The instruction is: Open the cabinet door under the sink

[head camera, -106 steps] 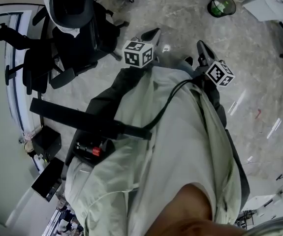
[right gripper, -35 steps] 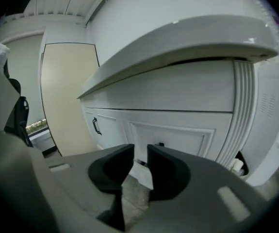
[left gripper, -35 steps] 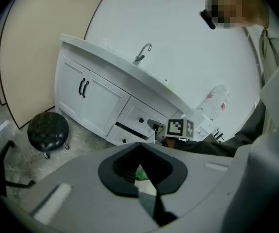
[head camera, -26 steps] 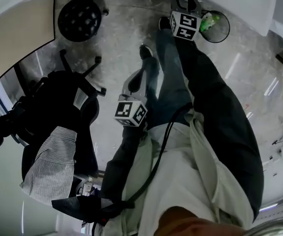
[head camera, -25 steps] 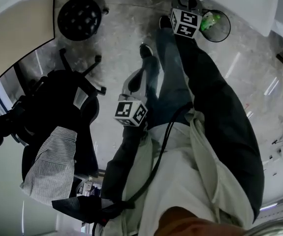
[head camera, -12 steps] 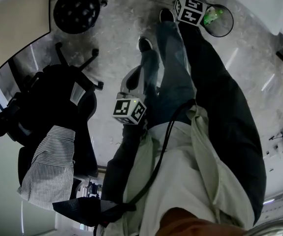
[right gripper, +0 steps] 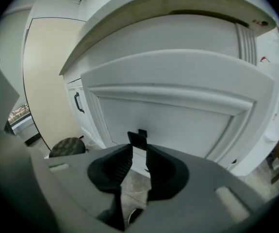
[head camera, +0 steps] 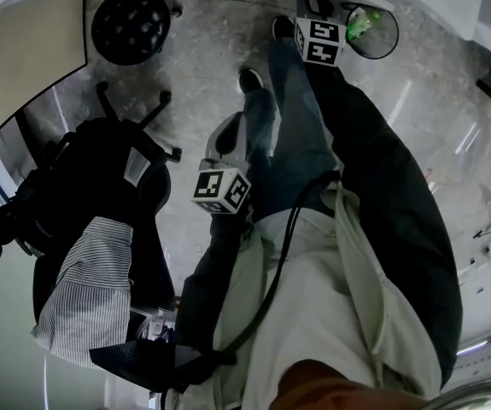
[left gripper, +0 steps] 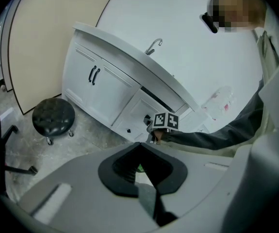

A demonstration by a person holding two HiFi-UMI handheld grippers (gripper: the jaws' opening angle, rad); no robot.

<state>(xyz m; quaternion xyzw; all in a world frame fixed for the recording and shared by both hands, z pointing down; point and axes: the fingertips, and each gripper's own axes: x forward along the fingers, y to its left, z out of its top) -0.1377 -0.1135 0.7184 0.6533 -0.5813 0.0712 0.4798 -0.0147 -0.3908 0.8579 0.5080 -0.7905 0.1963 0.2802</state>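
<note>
The white sink cabinet [left gripper: 105, 89] with its faucet [left gripper: 153, 46] stands against the wall. Its panelled door [right gripper: 178, 115] fills the right gripper view and carries a small black handle [right gripper: 138, 136]. My right gripper [right gripper: 137, 149] reaches the cabinet front at the top of the head view [head camera: 313, 2]. Its jaws have just been closing, and the handle sits between the ribbed pads [right gripper: 121, 161], which press on it. Whether the door is ajar I cannot tell. My left gripper [head camera: 228, 133] hangs lower over the floor, shut [left gripper: 139, 147] and holding nothing.
A round black stool [head camera: 131, 26] stands left of the cabinet. A black office chair [head camera: 100, 186] with a striped shirt [head camera: 87, 284] over it is at the left. A bin with a green liner [head camera: 371, 31] sits right of my right gripper. My legs and shoes stretch toward the cabinet.
Four seconds ago both grippers were over open floor. In the last half second the right gripper's cube has drawn back a little from the cabinet toward me. The left gripper has hardly shifted.
</note>
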